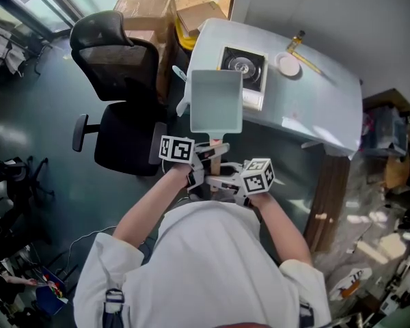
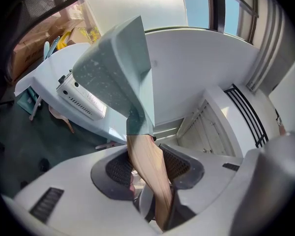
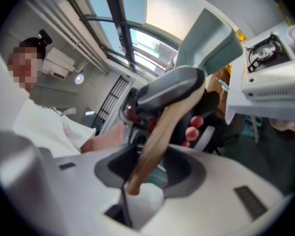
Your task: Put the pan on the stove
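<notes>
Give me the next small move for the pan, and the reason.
Probably carry the pan forward and a little right, over the stove, before lowering it. The left hand-held gripper and the right hand-held gripper both clamp its handle, and the pan hangs in the air short of the burner.

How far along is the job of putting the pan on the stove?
Done: the pale green square pan is off its resting place, its wooden handle clamped in both the left tongs and the right tongs. In hand: it hangs in the air near the white portable stove. Left: setting it on the bare burner and letting go.
</notes>
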Motion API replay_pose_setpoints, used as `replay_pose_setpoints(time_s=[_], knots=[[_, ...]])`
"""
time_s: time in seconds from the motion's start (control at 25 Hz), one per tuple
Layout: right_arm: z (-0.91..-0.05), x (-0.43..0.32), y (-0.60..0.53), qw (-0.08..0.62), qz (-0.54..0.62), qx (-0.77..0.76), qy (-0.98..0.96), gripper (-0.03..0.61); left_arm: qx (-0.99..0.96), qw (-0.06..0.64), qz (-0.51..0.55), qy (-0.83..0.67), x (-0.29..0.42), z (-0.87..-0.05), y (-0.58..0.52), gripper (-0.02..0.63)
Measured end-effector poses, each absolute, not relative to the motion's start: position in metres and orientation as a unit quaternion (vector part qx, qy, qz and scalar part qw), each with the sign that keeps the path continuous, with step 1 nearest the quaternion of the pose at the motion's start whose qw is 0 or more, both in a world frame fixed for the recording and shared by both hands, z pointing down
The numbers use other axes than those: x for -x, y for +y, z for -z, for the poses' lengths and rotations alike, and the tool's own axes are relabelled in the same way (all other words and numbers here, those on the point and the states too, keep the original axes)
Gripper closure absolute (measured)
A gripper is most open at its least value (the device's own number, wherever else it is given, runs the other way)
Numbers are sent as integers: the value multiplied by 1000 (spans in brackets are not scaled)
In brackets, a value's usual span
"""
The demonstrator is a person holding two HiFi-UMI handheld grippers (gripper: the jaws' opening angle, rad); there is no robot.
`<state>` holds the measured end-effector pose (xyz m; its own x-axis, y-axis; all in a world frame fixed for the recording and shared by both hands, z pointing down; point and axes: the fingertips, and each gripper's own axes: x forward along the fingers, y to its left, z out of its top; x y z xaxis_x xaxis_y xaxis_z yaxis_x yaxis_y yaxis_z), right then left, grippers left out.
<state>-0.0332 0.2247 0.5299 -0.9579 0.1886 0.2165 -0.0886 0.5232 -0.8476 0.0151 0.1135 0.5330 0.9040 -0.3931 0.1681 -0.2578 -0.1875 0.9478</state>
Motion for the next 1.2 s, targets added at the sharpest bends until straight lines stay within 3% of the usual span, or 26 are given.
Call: replay_pose_setpoints(time_s=[1.2], knots=[[-549,-7,89,154,-493,54,-855,397,-754,612,54,-235,-51,-558,-24,430]])
